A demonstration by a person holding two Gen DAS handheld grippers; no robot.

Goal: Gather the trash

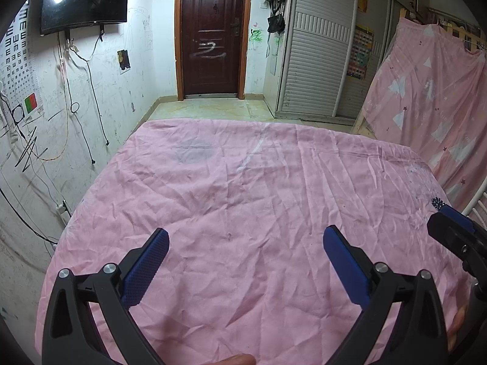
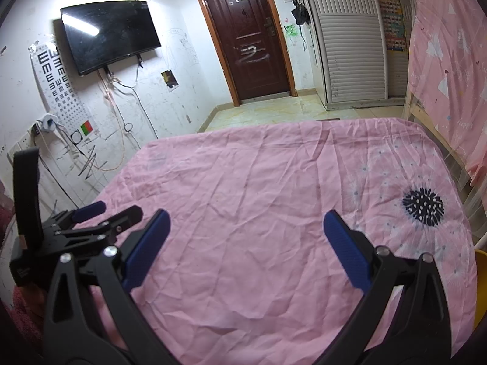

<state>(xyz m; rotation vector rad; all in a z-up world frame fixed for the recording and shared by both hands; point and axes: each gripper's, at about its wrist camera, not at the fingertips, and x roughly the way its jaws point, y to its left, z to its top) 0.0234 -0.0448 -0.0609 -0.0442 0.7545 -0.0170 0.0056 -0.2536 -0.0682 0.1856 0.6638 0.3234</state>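
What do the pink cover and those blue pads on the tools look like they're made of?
Pink cover: thin woven cloth, probably cotton, matte, creased all over. Blue pads: probably rubber or soft plastic, with a fine dotted grip texture, set on smooth black plastic-looking arms of the right tool.

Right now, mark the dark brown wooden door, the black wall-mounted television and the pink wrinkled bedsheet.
Dark brown wooden door [image 1: 211, 30], left wrist view, centre panel.
Black wall-mounted television [image 2: 111, 35], right wrist view, screen middle.
Pink wrinkled bedsheet [image 1: 243, 200], left wrist view, bare middle.
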